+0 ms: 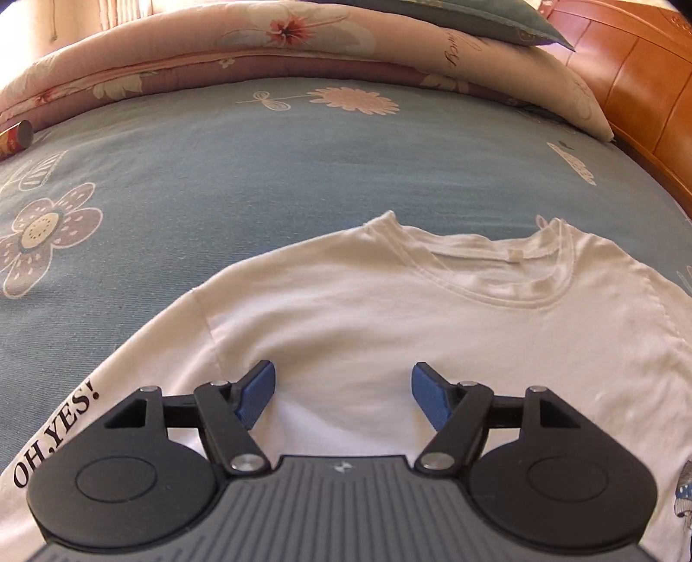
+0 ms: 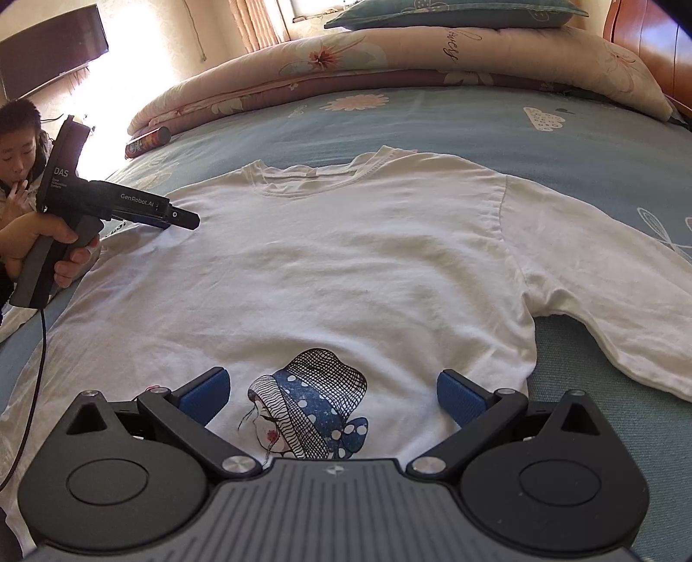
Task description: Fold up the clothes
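A white T-shirt [image 1: 389, 311] lies spread flat, front up, on the blue flowered bedsheet [image 1: 216, 173], collar toward the far side. Black lettering runs along its left sleeve [image 1: 52, 436]. My left gripper [image 1: 344, 389] hovers open over the shirt near its left shoulder, with only flat cloth under the blue pads. In the right wrist view the same shirt [image 2: 346, 259] shows a printed figure with a blue headscarf [image 2: 311, 402] on its lower front. My right gripper [image 2: 333, 389] stands open over that print, holding nothing. The left gripper [image 2: 181, 220] shows there at the shirt's left shoulder, held by a hand [image 2: 52, 242].
A folded flowered quilt [image 2: 389, 56] and a teal pillow [image 2: 454, 11] lie along the far side of the bed. A wooden headboard [image 1: 640, 86] stands at the right. A red can [image 2: 147, 140] lies near the quilt. A person [image 2: 17, 147] sits at the left edge; a cable [image 2: 39, 367] hangs from the left gripper.
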The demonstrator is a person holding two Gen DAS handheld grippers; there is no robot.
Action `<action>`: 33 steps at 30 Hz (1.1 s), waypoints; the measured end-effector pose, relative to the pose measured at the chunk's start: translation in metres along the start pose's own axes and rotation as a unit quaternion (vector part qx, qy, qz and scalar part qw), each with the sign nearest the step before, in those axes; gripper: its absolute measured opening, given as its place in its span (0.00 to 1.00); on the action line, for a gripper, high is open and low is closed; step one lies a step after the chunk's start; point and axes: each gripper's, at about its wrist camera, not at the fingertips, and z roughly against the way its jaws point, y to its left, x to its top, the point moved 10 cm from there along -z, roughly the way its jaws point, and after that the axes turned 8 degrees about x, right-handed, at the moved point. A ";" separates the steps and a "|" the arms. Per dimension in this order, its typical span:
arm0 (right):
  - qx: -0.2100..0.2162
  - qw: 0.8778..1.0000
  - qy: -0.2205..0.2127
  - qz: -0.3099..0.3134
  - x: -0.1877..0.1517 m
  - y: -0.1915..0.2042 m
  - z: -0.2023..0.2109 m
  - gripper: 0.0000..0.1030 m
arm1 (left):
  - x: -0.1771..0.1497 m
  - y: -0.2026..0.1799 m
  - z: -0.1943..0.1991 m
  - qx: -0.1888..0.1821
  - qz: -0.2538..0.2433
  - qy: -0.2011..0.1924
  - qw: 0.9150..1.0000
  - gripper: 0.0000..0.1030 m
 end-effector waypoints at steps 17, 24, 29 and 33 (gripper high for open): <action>-0.002 1.000 0.005 0.008 0.000 0.001 -0.001 1.00 | 0.019 0.093 0.013 0.071 0.009 -0.012 0.997 0.58; -0.003 1.000 0.006 0.014 0.000 0.001 -0.002 1.00 | 0.007 0.107 -0.003 0.068 -0.018 0.006 0.998 0.59; -0.007 1.000 0.009 0.022 -0.001 0.003 -0.002 1.00 | 0.004 0.102 0.001 0.038 -0.033 0.038 0.998 0.41; -0.009 1.000 0.011 0.026 -0.001 0.003 -0.003 1.00 | 0.002 0.086 0.008 0.063 -0.078 0.039 0.994 0.03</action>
